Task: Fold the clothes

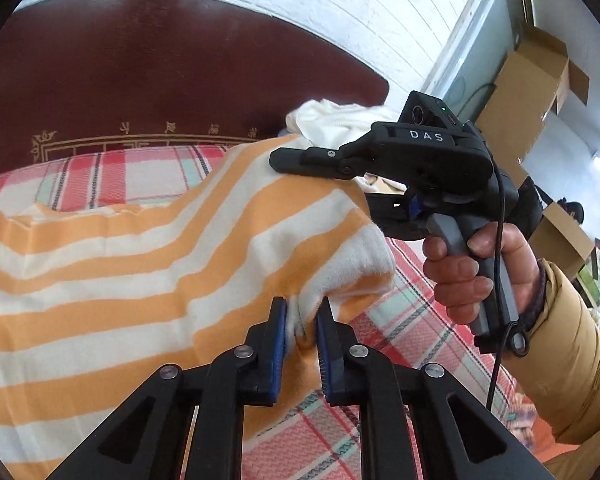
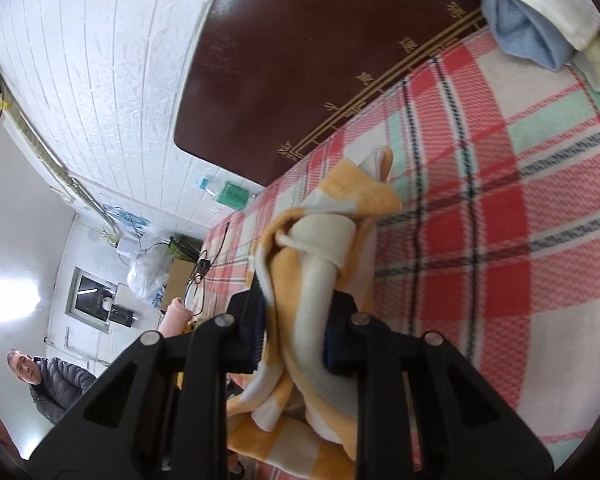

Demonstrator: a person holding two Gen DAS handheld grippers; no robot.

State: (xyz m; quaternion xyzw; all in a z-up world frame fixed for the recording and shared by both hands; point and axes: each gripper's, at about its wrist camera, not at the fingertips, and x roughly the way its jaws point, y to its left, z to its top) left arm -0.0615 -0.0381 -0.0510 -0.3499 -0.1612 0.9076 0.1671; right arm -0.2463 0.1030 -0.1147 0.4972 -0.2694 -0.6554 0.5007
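Orange-and-white striped garment [image 1: 148, 248], bunched, lifted

White capital letters "DAS" stand on the top of the black plastic housing of the right gripper [image 1: 426, 135], while small gold characters along the gilt border of the dark red-brown glossy headboard [image 1: 140, 80] remain too small to read.

In the left wrist view, the fingertips of the right gripper [image 1: 364, 184] are hidden behind the raised fold of the orange-and-white striped garment [image 1: 140, 272], whose lower left part is cut off by the frame edge. In the right wrist view, the pads of that gripper are largely covered by the bunched garment, and the pale clothes [image 2: 540, 12] at the upper right are cut off by the frame edge. The small items [image 2: 140, 264] at the left centre are too small and blurred to be told apart.
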